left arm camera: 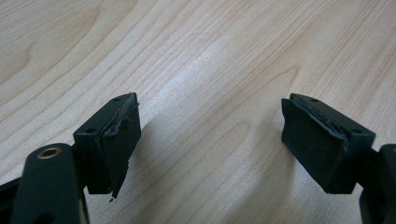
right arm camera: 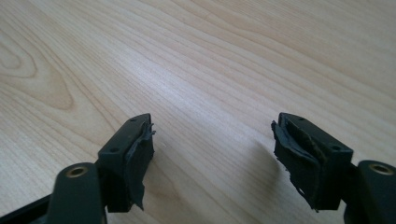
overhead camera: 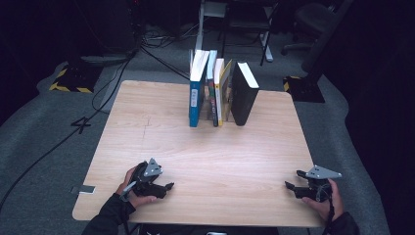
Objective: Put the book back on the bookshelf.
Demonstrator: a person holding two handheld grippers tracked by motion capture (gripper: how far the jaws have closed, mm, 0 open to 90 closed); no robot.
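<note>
Four books [overhead camera: 219, 90] stand upright in a row at the far middle of the table [overhead camera: 147, 127], pressed side to side, which likely keeps them from toppling. Well apart from them, near the front edge, the left gripper [overhead camera: 168, 186] and right gripper [overhead camera: 288, 185] sit low, each with jaws spread and nothing between, apparently at rest.

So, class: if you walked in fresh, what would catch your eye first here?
The row of upright books at the far middle of the wooden table, the black book at its right end leaning slightly. Then the two claws near the front edge, the left claw and right claw, both open over bare wood, holding nothing.
</note>
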